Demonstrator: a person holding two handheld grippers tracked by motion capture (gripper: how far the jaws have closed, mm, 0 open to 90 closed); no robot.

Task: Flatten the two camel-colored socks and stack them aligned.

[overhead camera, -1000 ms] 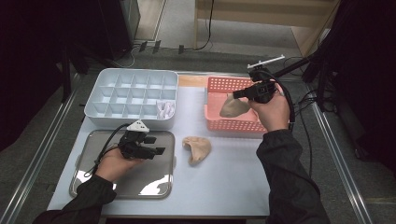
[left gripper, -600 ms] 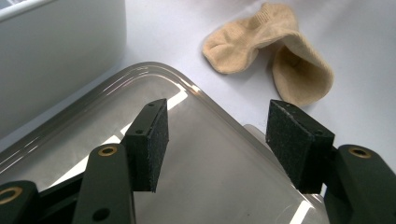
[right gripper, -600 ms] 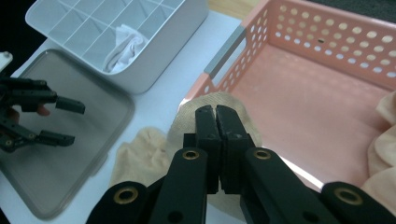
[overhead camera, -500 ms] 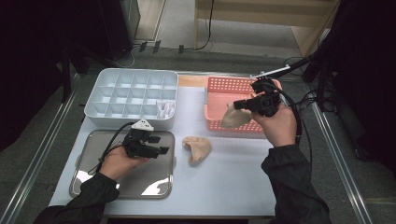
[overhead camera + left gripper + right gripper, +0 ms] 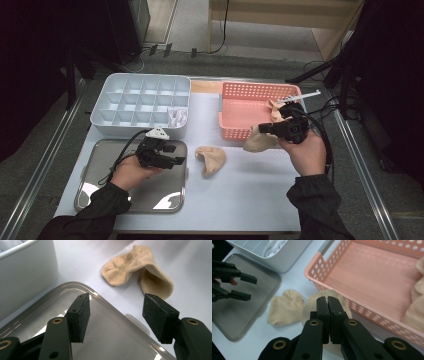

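My right gripper [image 5: 263,128] [image 5: 327,299] is shut on a beige sock [image 5: 257,142] [image 5: 335,297] and holds it in the air just in front of the pink basket [image 5: 235,134] [image 5: 372,275]. Another beige sock [image 5: 274,110] [image 5: 415,312] lies in the basket's right side. A folded beige sock [image 5: 210,159] [image 5: 136,270] [image 5: 283,307] rests on the white table between the two hands. My left gripper [image 5: 176,156] [image 5: 117,315] hovers open over the right edge of the metal tray [image 5: 105,197] [image 5: 100,332], jaws pointing at that sock, nothing between them.
A white compartment box [image 5: 125,100] [image 5: 287,257] stands behind the tray, with white cloth [image 5: 176,118] [image 5: 273,250] in its front right cell. Cables [image 5: 327,112] trail off the table's right side. Metal rails run along both table edges.
My right gripper has carried its sock out of the basket, toward the person and down to just in front of the basket's near wall. The left gripper has barely moved.
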